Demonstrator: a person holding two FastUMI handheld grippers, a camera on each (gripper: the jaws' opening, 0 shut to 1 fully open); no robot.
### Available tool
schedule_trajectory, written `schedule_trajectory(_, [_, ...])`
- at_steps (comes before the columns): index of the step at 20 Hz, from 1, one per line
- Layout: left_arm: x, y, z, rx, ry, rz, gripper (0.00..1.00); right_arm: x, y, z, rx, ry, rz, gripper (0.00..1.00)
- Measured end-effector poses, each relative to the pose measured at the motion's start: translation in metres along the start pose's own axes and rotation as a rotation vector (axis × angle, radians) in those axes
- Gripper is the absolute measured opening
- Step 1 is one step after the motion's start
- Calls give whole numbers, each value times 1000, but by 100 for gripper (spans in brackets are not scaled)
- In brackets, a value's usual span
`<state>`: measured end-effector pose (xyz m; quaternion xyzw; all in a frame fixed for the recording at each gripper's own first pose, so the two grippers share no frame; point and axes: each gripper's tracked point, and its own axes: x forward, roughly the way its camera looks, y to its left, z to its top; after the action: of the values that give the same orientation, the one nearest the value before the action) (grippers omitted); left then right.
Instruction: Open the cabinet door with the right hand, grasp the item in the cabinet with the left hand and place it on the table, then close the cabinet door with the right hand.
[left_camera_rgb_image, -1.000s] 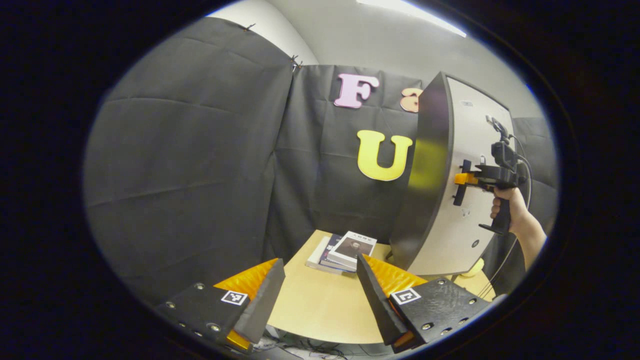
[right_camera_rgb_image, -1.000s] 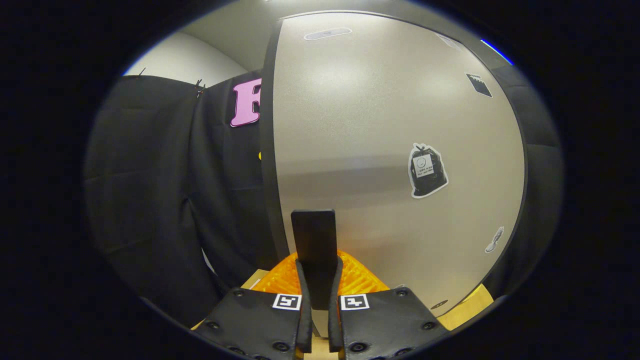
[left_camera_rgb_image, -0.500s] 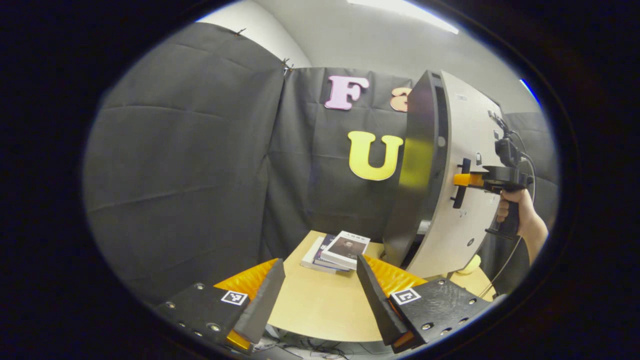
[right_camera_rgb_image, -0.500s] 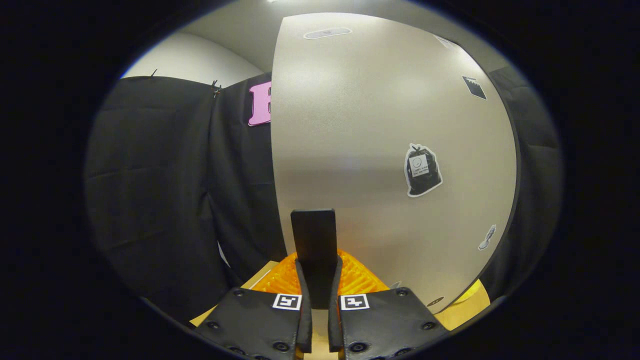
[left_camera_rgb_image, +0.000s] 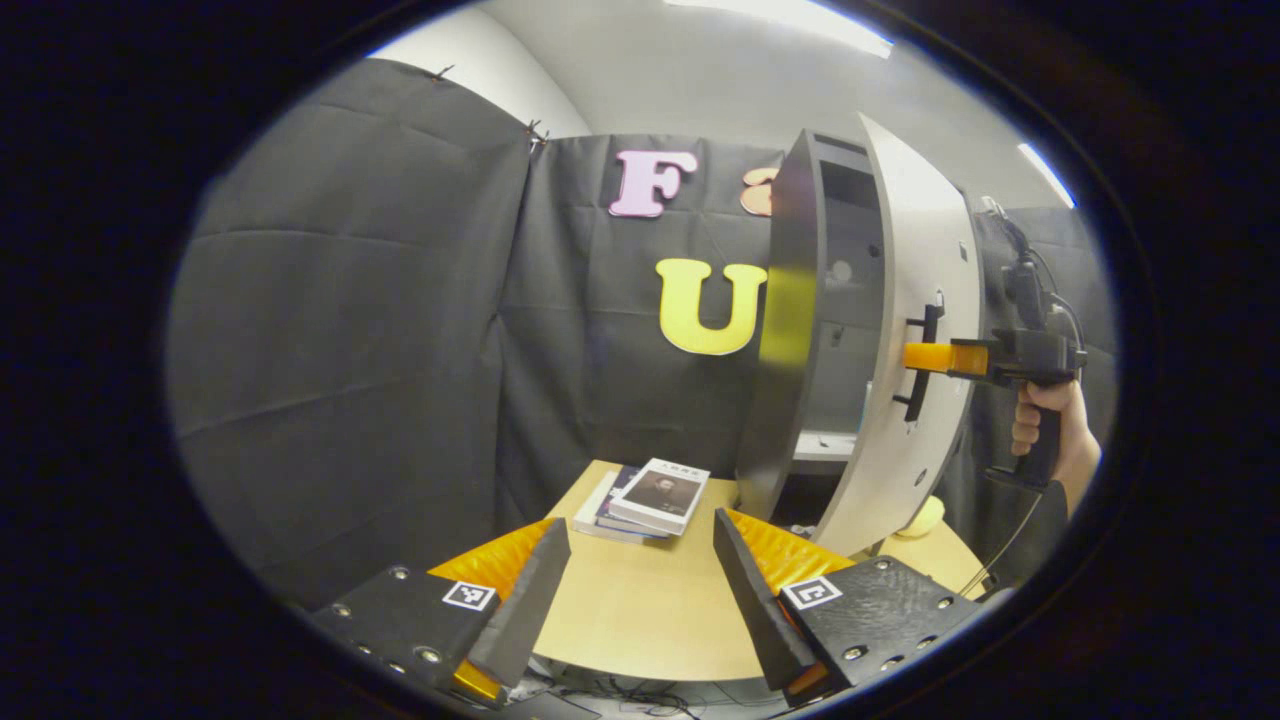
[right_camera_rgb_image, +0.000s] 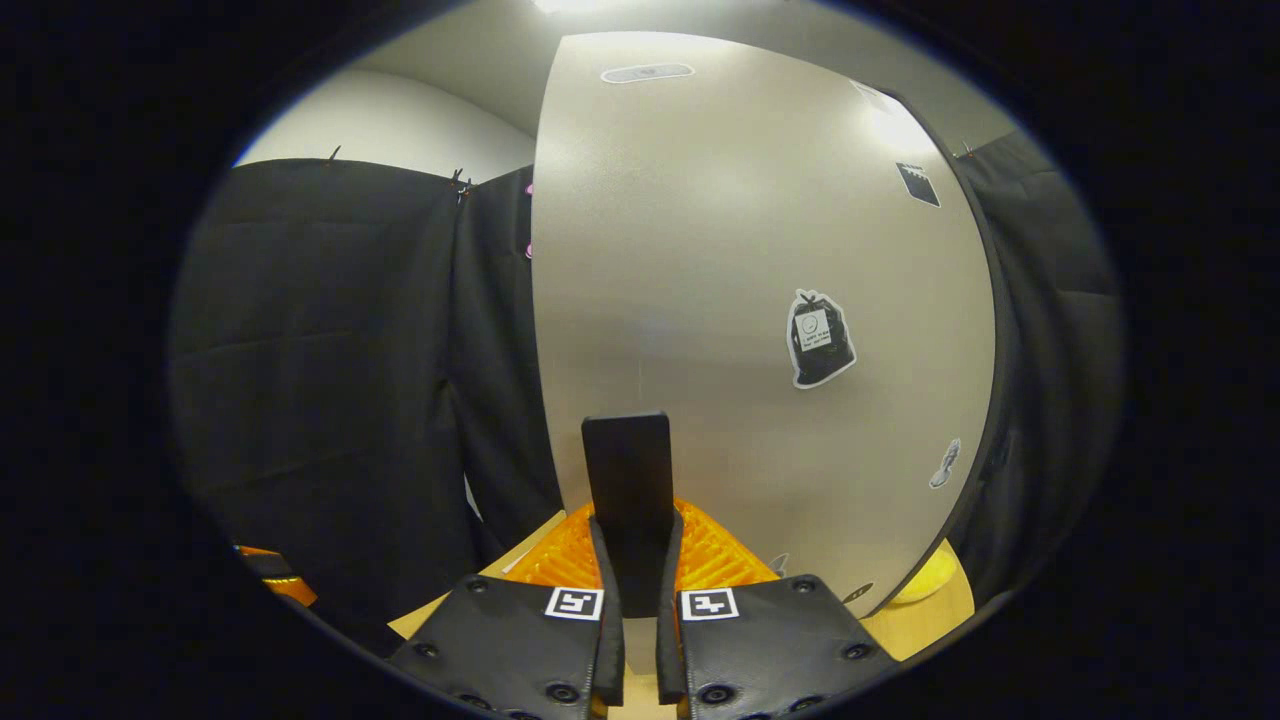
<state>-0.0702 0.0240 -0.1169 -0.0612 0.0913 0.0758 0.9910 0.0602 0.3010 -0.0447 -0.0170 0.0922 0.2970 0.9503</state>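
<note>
The cabinet (left_camera_rgb_image: 800, 300) stands on the right of the table, its pale door (left_camera_rgb_image: 915, 330) swung partly open. A dim inside with a light shelf (left_camera_rgb_image: 825, 442) shows through the gap; I cannot make out an item there. My right gripper (left_camera_rgb_image: 925, 357), held by a hand (left_camera_rgb_image: 1050, 425), is shut on the dark door handle (left_camera_rgb_image: 920, 365). In the right gripper view the handle (right_camera_rgb_image: 628, 470) stands upright between the fingers of that gripper (right_camera_rgb_image: 632, 540), right against the door (right_camera_rgb_image: 740, 250). My left gripper (left_camera_rgb_image: 640, 560) hovers open over the table's near edge with nothing in it.
A small stack of books (left_camera_rgb_image: 650, 492) lies on the wooden table (left_camera_rgb_image: 640, 620) left of the cabinet. A yellow object (left_camera_rgb_image: 925, 515) sits by the cabinet's foot below the door. Black cloth walls close in at the back and left.
The right gripper has pulled the door further open, so the cabinet's inside now shows. The left gripper stays open in much the same place.
</note>
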Motion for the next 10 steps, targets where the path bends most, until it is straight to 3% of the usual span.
schedule_trajectory(10, [17, -51, 1, 51, 14, -121, 87, -33, -14, -5, 18, 45, 24, 14])
